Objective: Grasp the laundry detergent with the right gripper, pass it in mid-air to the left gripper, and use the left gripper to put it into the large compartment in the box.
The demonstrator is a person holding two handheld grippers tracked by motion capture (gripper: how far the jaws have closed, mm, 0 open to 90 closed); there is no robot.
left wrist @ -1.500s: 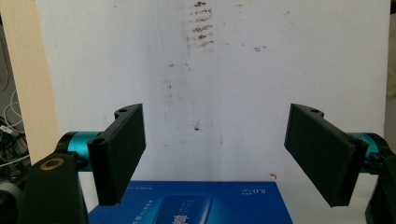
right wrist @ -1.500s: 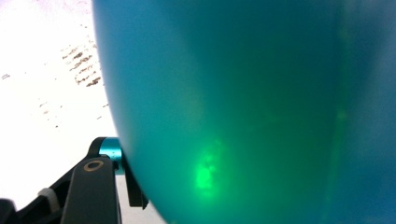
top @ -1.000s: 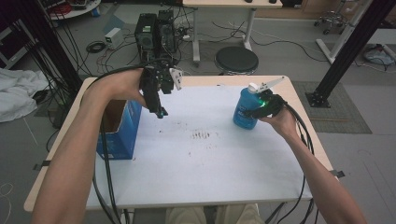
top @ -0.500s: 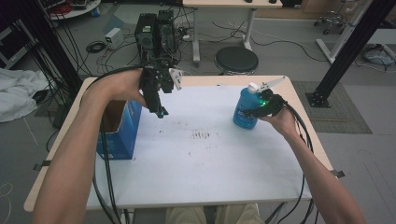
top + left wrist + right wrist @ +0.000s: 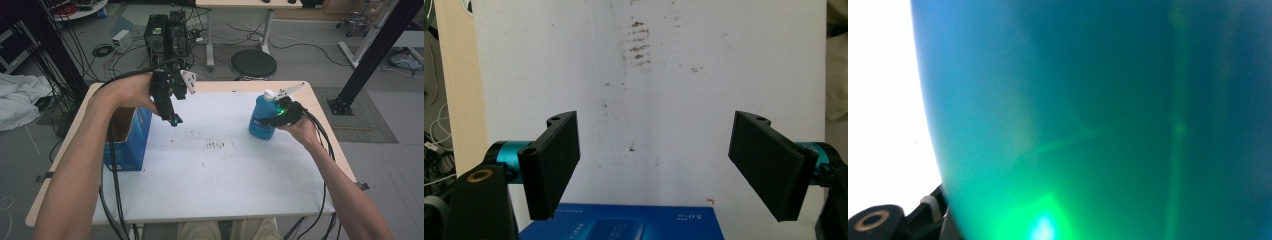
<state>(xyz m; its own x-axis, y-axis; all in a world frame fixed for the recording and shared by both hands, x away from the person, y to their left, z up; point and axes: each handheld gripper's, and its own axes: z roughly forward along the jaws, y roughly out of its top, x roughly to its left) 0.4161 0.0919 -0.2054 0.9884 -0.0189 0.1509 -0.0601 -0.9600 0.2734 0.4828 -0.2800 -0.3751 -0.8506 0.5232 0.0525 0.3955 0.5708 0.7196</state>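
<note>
A blue plastic bottle with a white cap stands on the white table at the far right. My right gripper reaches in from the right at the bottle's side. Its jaws have just been closing and now press on the bottle. The bottle's blue wall, lit green, stands right in front of the right gripper view's camera. My left gripper hangs above the table's far left, pointing down. Its jaws stand wide open with nothing between them.
An open blue cardboard box stands at the table's left edge, its top just under my left gripper. Brown smudges mark the table's middle. Beyond the far edge are a round stool and a computer tower.
</note>
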